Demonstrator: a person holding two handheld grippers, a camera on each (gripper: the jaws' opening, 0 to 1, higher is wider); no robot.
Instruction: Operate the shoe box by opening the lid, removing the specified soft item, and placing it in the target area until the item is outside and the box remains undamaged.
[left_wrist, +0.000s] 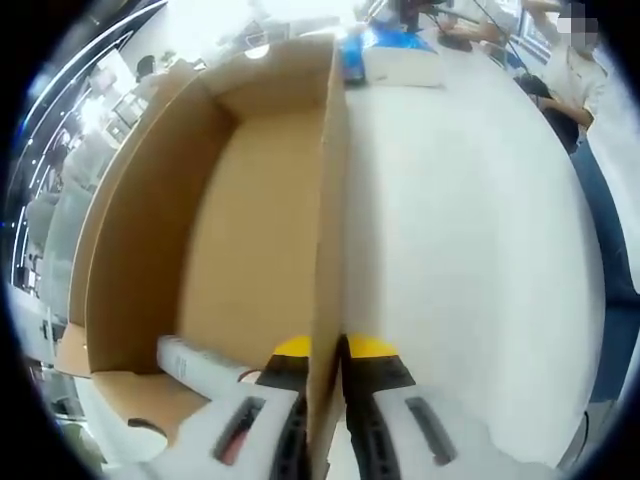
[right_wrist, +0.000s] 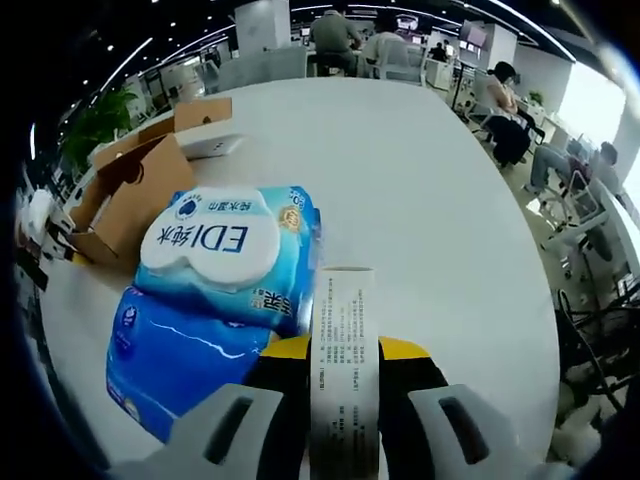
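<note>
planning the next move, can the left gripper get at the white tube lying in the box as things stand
Probably not yet: the left gripper has its jaws shut on the box wall. The white tube lies just inside the open box, uncovered, so letting go first should free the way.

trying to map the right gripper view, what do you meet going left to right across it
open cardboard box → blue wet-wipes packs → white printed strip held between the right gripper jaws → bare white table → seated people at the far right
</note>
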